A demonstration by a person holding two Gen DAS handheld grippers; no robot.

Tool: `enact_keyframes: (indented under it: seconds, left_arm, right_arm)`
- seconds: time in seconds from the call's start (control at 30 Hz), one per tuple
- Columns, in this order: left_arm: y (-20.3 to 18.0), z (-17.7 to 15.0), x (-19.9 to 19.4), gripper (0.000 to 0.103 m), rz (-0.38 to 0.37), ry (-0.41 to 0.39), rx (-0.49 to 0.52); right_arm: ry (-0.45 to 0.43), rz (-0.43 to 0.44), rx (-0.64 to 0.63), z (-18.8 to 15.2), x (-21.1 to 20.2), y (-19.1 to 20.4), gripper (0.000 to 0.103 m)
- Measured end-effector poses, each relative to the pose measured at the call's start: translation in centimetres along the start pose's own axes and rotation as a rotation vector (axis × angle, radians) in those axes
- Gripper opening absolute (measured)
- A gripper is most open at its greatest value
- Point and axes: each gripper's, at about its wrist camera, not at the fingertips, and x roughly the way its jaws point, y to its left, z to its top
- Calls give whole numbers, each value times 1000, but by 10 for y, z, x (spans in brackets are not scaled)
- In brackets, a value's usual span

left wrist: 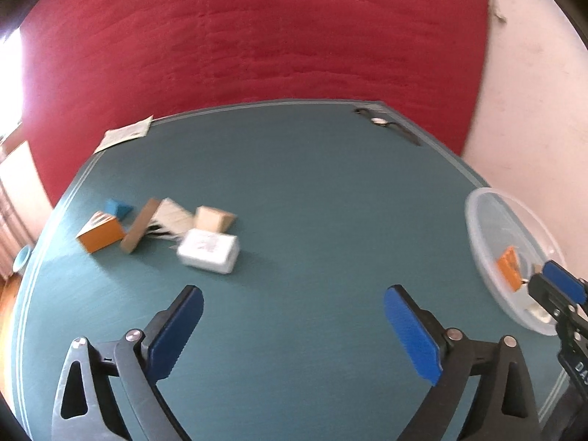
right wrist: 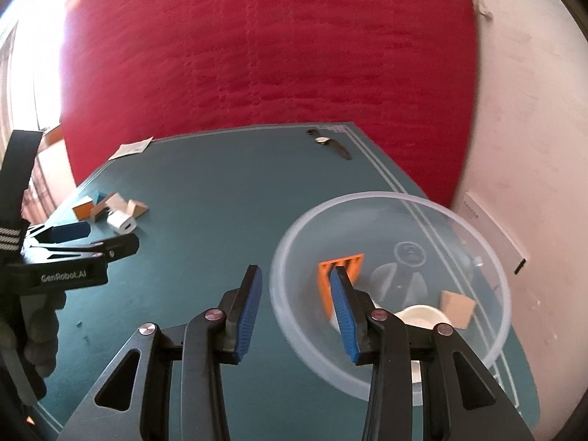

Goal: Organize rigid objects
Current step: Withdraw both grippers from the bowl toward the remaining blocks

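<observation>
My left gripper [left wrist: 294, 294] stands wide open above the teal table [left wrist: 312, 191], nothing between its blue pads. Ahead of it to the left lies a cluster: a white box [left wrist: 207, 251], an orange box [left wrist: 100, 233], a blue wedge [left wrist: 118, 207], a brown card piece [left wrist: 141, 226] and a wooden block [left wrist: 213, 218]. My right gripper [right wrist: 296, 273] is open and empty at the near left rim of a clear plastic bowl [right wrist: 367, 195]. The bowl holds an orange ribbed piece [right wrist: 325, 286], a wooden block [right wrist: 457, 308] and a white round item [right wrist: 419, 316].
A wristwatch [right wrist: 329, 141] lies near the table's far right corner and a paper sheet [right wrist: 132, 149] at the far left corner. A red wall stands behind the table, a pale wall to the right. A gloved hand [right wrist: 40, 330] holds the left gripper [right wrist: 73, 235].
</observation>
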Motion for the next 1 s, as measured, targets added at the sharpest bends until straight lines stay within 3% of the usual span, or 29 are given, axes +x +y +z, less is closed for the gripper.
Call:
enact_keyframes:
  seconds: [0.13,0.53,0.73,1.0]
  left_arm:
    - [25,-5,-1,101,41,6,-37]
    - [98,-14,-7,101,165,3,-160]
    - [121,-19,-11,101,264,-20,-192]
    - [150,-25,-10,101,301,3,-255]
  right_arm:
    - [23,41,-21,0,4,15,48]
    - [63,168,-98,7,23,74,48]
    - [88,246,-114,15,43,112,48]
    - [159,346,-153,28,75,160,48]
